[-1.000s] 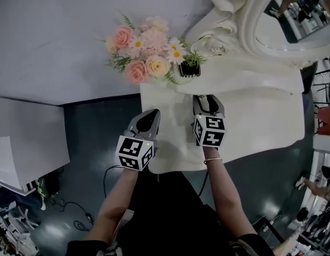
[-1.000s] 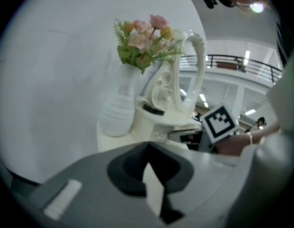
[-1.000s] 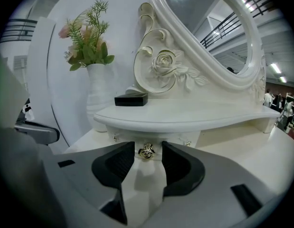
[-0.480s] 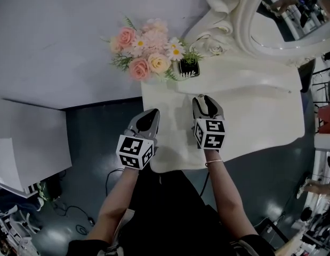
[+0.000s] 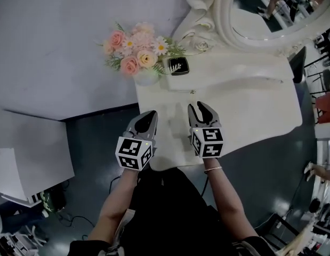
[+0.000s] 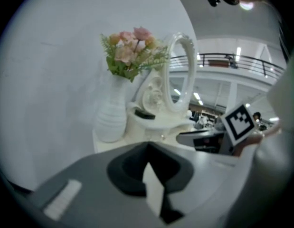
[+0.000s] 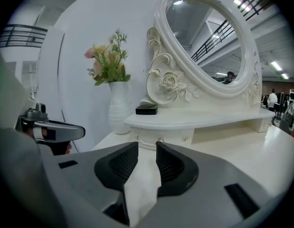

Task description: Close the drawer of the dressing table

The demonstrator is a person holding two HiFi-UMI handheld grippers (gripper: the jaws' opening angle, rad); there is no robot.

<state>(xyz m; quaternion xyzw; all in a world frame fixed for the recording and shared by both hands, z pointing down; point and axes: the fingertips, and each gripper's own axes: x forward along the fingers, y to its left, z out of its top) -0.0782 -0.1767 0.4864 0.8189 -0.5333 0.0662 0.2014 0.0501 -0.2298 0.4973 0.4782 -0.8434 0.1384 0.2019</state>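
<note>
Left gripper (image 5: pixel 149 115) hovers over the near left corner of the dressing table (image 5: pixel 250 111), its jaws pressed together on nothing. At its 3 o'clock the right gripper (image 5: pixel 201 110) has its jaws partly apart and empty, and they have just been closing. Dead ahead of the right gripper at 12 o'clock, clear of its tips, the small drawer (image 7: pixel 170 139) sits under the raised shelf (image 5: pixel 234 71) and looks pushed in, while a vase of flowers (image 5: pixel 134 57) and a black box (image 5: pixel 178 66) stand at the tabletop's 11 o'clock, left of the oval mirror (image 5: pixel 260 9).
</note>
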